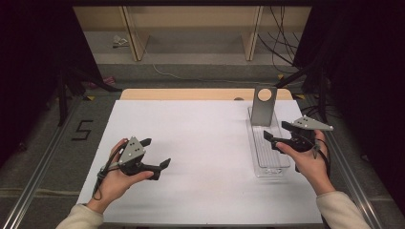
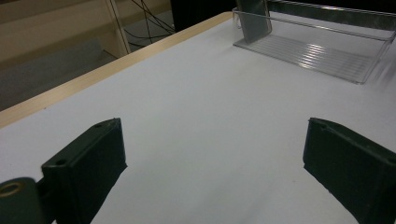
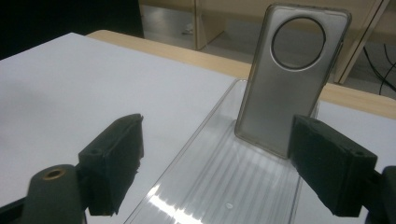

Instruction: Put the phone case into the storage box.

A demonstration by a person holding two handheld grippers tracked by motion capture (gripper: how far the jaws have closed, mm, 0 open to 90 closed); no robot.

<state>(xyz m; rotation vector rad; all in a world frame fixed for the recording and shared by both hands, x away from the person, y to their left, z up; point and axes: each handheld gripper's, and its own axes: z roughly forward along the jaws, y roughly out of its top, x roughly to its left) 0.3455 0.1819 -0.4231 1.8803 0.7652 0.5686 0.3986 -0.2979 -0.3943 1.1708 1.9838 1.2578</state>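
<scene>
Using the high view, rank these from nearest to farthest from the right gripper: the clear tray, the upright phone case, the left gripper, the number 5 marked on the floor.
1. Clear tray: right under and beside the right gripper.
2. Phone case: upright at the tray's far end, just beyond.
3. Left gripper: across the white table, on the left.
4. Number 5: on the floor past the table's left edge.

You can read one mark: a black "5" (image 1: 82, 130) on the grey floor (image 1: 52, 157), left of the table (image 1: 191, 138). Nothing else legible.

black tongs (image 1: 155, 152) — grey plates, cream sleeves (image 1: 341, 210)
</scene>
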